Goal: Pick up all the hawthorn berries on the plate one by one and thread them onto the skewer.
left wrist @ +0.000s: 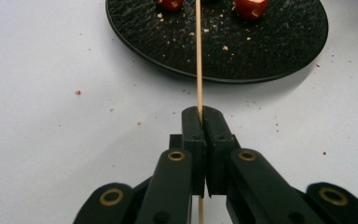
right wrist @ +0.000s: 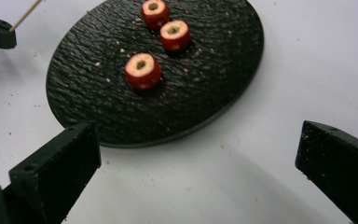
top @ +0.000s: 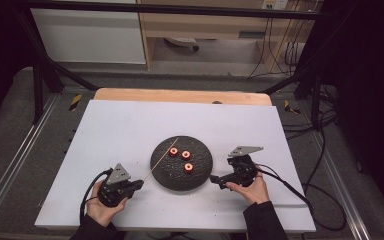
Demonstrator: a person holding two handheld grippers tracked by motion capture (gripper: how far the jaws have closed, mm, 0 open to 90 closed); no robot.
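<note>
Nearest to us, at the near left of the white counter (top: pixel 130 120), our left claw (top: pixel 139 184) was clamped tight on a thin wooden skewer (left wrist: pixel 198 56), its jaws pressed together with the stick between them. In the left gripper view the skewer ran straight away from the jaws, over the near rim of the black plate (left wrist: pixel 279 51), and on between two of the red pieces. At the near right, our right claw (top: pixel 214 178) stood wide open with nothing between its jaws, just beside the plate's right edge. In the right gripper view its two jaws framed the plate's near rim, well apart from each other. Farther off, in the middle of the counter, the plate carried three red fruit pieces with hollowed centres (right wrist: pixel 142 70), close together and upright, amid scattered crumbs. In the high view the skewer's far tip reached past the plate's far left rim.
</note>
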